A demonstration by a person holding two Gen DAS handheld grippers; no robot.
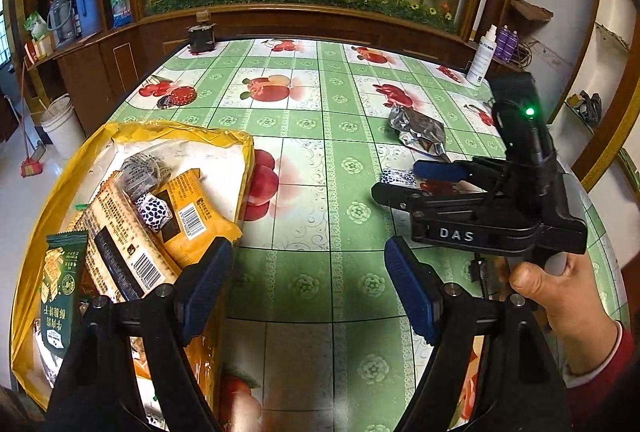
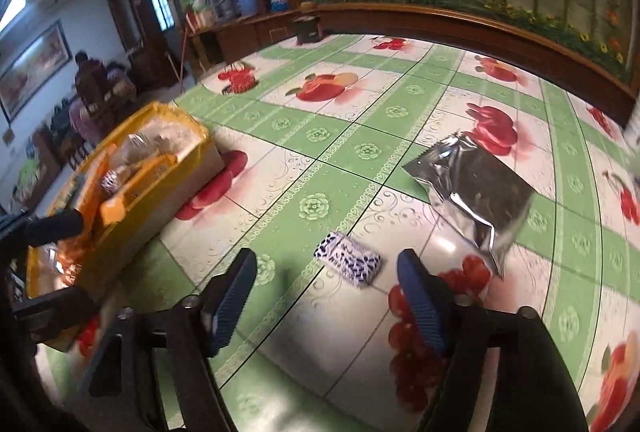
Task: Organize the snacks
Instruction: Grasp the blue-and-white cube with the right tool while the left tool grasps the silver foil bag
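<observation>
the right gripper (image 2: pixel 326 298) hangs with its jaws spread wide and empty, just short of the small blue-and-white packet (image 2: pixel 347 264) lying on the table (image 2: pixel 360 104) toward its right edge. the step looks like collecting this packet; next, lower and close across it. the silver foil pouch (image 2: pixel 476 188) lies just beyond. the left gripper (image 1: pixel 308 284), also wide apart and empty, waits beside the yellow box (image 1: pixel 240 152) at the left edge. only the left view shows the box's contents clearly: orange biscuit packs (image 1: pixel 188 216) and a green pack (image 1: pixel 64 288).
</observation>
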